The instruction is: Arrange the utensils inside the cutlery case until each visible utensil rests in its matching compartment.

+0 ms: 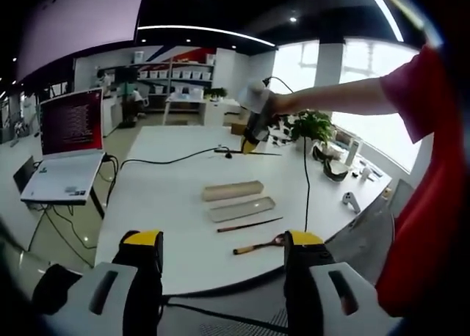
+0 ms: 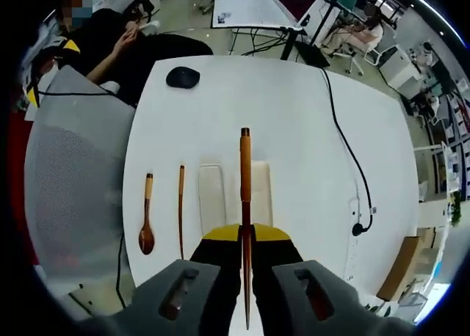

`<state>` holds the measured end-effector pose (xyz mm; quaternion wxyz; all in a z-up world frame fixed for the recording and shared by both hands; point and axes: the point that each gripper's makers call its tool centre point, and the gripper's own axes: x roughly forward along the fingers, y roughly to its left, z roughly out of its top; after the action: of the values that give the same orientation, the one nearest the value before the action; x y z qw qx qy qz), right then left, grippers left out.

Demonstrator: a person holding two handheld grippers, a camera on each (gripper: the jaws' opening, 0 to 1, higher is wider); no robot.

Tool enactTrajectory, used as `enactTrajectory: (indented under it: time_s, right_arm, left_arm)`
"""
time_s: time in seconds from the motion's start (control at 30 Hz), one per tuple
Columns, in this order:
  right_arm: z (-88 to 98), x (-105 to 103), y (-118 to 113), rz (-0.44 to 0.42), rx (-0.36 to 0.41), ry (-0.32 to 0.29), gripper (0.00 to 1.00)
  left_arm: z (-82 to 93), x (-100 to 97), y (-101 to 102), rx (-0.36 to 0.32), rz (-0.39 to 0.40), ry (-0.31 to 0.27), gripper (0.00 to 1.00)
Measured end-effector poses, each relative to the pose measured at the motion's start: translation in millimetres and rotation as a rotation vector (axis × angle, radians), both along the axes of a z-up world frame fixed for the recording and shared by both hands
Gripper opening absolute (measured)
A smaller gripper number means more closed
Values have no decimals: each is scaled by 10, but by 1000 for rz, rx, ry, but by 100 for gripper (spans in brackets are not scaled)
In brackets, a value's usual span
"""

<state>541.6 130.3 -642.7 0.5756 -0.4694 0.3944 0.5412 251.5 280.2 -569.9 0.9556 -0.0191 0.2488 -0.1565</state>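
1. The right gripper (image 2: 246, 240) is hovering high above the white counter (image 2: 308, 130), its fingers pinching a long wooden chopstick (image 2: 245, 196) that is pointing away over the cutlery case.
2. The cutlery case is lying in two parts side by side: one tray (image 2: 211, 196) to the left of the held chopstick, the other part (image 2: 261, 193) just beyond it on the right.
3. Left of the case, a second chopstick (image 2: 181, 211) and a wooden spoon (image 2: 146, 215) are lying on the counter, parallel and apart from each other.
4. A black mouse (image 2: 183, 77) is sitting well beyond the case, and a black cable (image 2: 345, 149) is trailing along the counter's right side.
5. The left gripper (image 1: 224, 259) is hanging off the counter's near edge, its fingers spread wide and holding nothing.
6. The left gripper view is showing the case (image 1: 233, 190), a laptop (image 1: 66, 141) on a side stand and a potted plant (image 1: 313, 123).
7. Bare counter is lying open around the case.
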Motion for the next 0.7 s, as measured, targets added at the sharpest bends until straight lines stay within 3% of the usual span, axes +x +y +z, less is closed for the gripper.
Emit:
enactTrajectory:
  time_s: [0.2,0.4,0.7]
  right_arm:
    - [51,138,32,-19,21,8,0]
    - [-40,253,74,-26,25,-12,0]
    - [-247,341,124,-45,32,18,0]
  left_arm:
    - [33,45,-16,-1,-1,-10,68]
    - [-2,44,2,2,5,1,68]
    - [14,77,-8,-10,9,14,68]
